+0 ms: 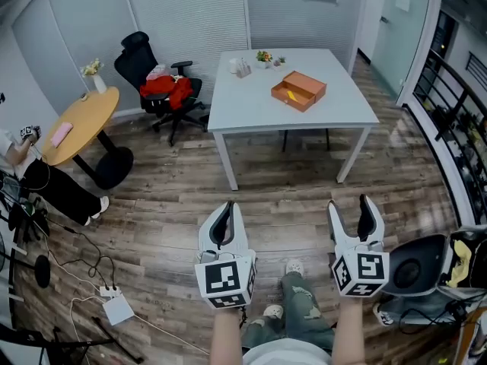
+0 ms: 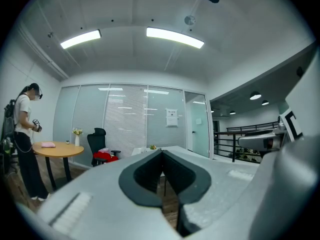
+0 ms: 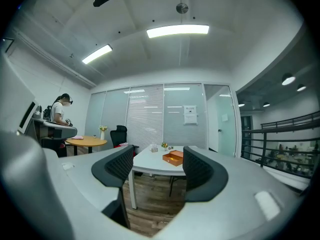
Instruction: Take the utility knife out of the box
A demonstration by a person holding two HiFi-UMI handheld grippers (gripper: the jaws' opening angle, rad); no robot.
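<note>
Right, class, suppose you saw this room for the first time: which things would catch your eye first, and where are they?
The open orange box stands out on the white table across the room, with a yellow item inside. Left of that table, a black office chair holds a red bundle. Nearest, the left gripper is shut and the right gripper open, both empty above the wooden floor.

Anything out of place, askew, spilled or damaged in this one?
Nothing spilled or damaged. The orange box sits open and turned askew on the white table, something yellow inside it. Red clothing is heaped on the black office chair, and loose cables trail across the floor at lower left.
</note>
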